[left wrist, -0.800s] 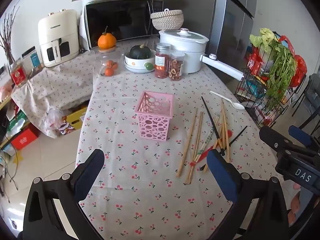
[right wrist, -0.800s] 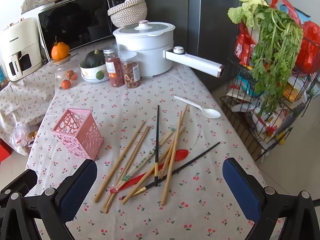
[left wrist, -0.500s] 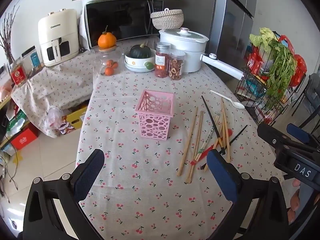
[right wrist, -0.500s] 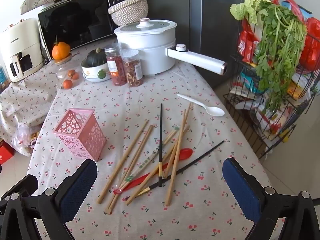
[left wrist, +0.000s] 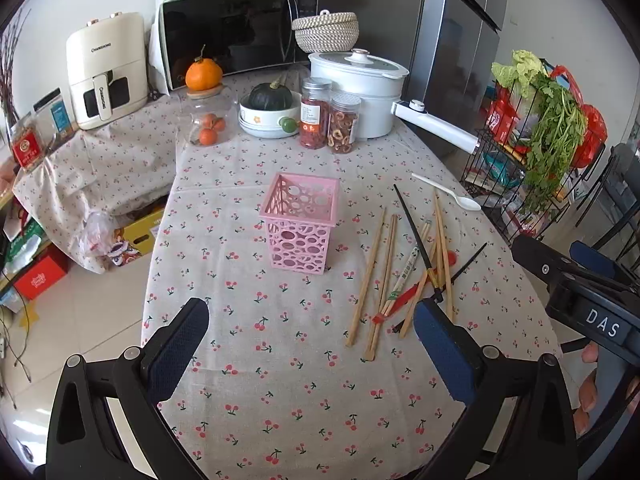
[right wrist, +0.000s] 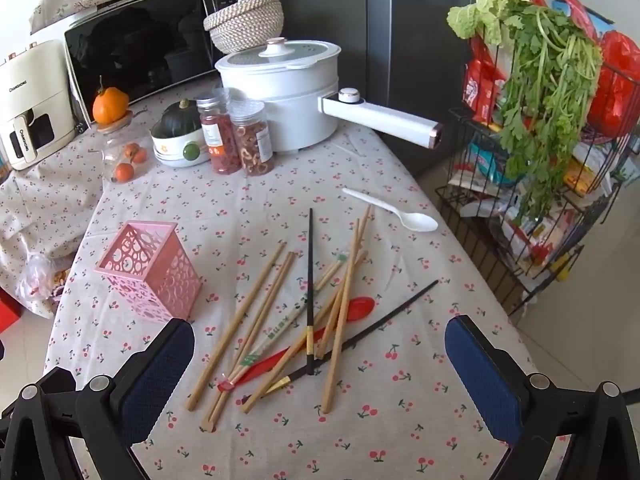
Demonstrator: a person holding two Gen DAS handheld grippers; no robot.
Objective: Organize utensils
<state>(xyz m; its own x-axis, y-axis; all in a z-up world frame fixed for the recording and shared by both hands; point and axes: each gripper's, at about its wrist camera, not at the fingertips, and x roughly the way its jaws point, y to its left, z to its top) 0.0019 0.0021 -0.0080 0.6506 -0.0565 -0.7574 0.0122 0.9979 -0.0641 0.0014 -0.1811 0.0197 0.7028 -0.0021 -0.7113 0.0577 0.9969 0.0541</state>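
A pink perforated holder (left wrist: 301, 227) (right wrist: 150, 270) stands upright and empty on the cherry-print tablecloth (left wrist: 280, 392). To its right lies a loose heap of wooden chopsticks (left wrist: 374, 268) (right wrist: 260, 308), two black chopsticks (left wrist: 416, 236) (right wrist: 310, 280) and a red spoon (left wrist: 408, 296) (right wrist: 356, 306). A white plastic spoon (left wrist: 448, 192) (right wrist: 394, 210) rests farther back. My left gripper (left wrist: 310, 340) hovers open above the near cloth, nothing between its fingers. My right gripper (right wrist: 320, 364) hangs open over the near end of the heap, touching nothing.
At the back stand a white pot with a long handle (right wrist: 288, 92), two spice jars (left wrist: 330, 120), a bowl with a squash (left wrist: 270, 108), a microwave (left wrist: 236, 48) and an air fryer (left wrist: 106, 76). A wire rack with greens (right wrist: 540, 120) borders the table's right edge.
The right gripper has drifted slightly forward and left, bringing the heap of chopsticks more between its fingers. The left gripper has barely moved. Both stay open.
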